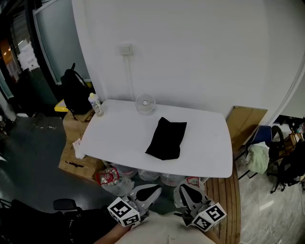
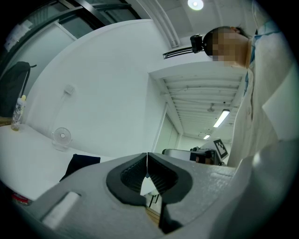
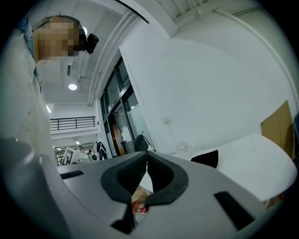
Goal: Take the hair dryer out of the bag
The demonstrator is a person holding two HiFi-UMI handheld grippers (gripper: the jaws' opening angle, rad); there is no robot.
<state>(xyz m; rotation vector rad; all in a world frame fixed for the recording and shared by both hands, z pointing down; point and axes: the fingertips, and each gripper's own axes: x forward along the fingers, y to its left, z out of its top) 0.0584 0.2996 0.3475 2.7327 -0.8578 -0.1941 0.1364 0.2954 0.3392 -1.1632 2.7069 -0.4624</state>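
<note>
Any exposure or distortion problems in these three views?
Head view: dim, corners darkened, the black bag a featureless patch on the white table. Left gripper view: strong fisheye curvature, ceiling lamp blown out. Right gripper view: same fisheye, black rim around the frame.

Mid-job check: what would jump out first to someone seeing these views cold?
A black bag lies flat near the middle of the white table, with neither gripper touching it. Behind it, a small fan stands at the table's far edge and a bottle at the far left corner. The left gripper and right gripper are shut and empty, low on the near side, short of the table.
</note>
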